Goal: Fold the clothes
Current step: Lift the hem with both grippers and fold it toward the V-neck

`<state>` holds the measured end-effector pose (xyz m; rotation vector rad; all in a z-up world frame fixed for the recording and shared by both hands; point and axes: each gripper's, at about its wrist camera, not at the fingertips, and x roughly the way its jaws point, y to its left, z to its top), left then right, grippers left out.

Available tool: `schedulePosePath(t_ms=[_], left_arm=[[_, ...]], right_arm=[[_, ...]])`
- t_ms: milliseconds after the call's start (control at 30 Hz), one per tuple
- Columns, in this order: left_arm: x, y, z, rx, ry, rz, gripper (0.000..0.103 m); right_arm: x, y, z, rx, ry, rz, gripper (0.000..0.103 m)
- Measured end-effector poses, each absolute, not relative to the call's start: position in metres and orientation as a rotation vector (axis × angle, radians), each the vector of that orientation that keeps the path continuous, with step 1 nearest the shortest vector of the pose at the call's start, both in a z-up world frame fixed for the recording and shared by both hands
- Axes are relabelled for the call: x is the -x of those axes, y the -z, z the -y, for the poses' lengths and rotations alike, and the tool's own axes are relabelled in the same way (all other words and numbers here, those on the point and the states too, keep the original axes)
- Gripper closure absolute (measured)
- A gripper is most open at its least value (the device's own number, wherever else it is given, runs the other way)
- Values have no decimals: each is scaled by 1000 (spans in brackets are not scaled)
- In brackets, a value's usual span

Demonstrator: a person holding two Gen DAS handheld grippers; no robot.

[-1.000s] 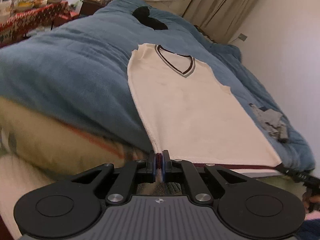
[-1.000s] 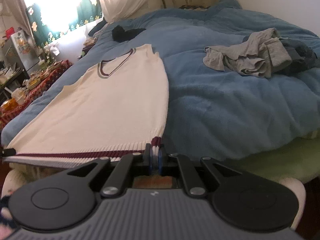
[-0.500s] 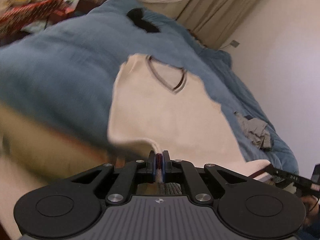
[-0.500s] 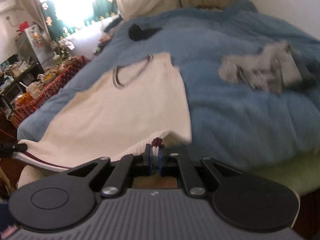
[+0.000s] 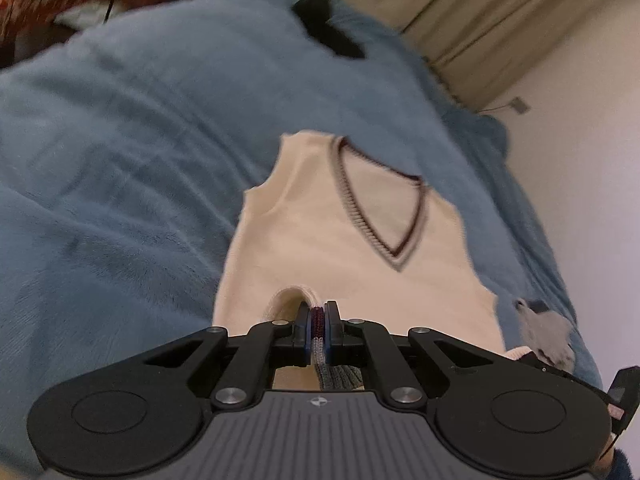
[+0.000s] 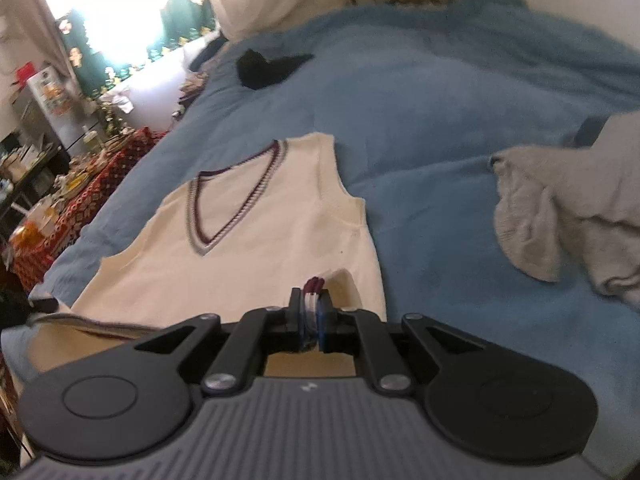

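Observation:
A cream sleeveless V-neck vest (image 5: 344,256) (image 6: 256,248) with maroon and grey trim lies on a blue blanket, neckline away from me. My left gripper (image 5: 318,312) is shut on the vest's maroon-striped hem at its left corner. My right gripper (image 6: 310,300) is shut on the hem at the right corner. Both corners are lifted and carried over the vest's lower part, which is doubled under. The tip of the right gripper (image 5: 560,368) shows at the left wrist view's right edge.
The blue blanket (image 6: 440,100) covers the bed. Crumpled grey clothes (image 6: 560,216) (image 5: 548,328) lie to the vest's right. A black garment (image 6: 268,66) (image 5: 324,28) lies beyond the neckline. A cluttered red-clothed table (image 6: 60,208) stands left of the bed; curtain and wall are behind.
Both grippers have carried the hem from the bed's near edge forward toward the neckline, folding the vest's lower part over itself. Less of the vest's length shows now.

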<state>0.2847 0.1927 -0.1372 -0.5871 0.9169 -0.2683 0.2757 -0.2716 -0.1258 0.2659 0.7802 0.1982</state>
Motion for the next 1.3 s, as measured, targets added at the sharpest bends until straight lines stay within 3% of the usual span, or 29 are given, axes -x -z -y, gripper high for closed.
schedulePosePath(t_ms=[67,233,500,567,667,1033,1100,1133,1167,1233,1300], left_arm=[[-293,146,-192,592,263,-939,97],[-305,157,-189,583,262,-978,92],[-313,133,-180,476,301,-931,81],[-312,123,-179,421,273,-888,49],[-312,109,-179,323,242,-819,44],[-337,146,-146,78,360,-914,45],[-340,154,-141,61,377,-936,51],[-341,158,-140,71,390,-952,58],[-342,160,-139,85,398,-966,78],[-341,164,-139,114,400,-989,97],[-336,161,-142,129,385,-966,97]], right_arm=[[-290,136,270,-261,-190,-794,94],[-309,146,270,-244,-168,-774,62],[-319,132,271,-146,-207,-701,49],[-320,128,272,-133,-241,-696,49],[-322,127,266,-73,-313,-707,49],[-327,159,233,154,-412,-761,59],[-326,164,235,150,-415,-769,63],[-326,166,235,146,-418,-772,70],[-326,167,235,143,-423,-778,76],[-325,167,233,148,-425,-784,93],[-322,166,231,158,-424,-772,96]])
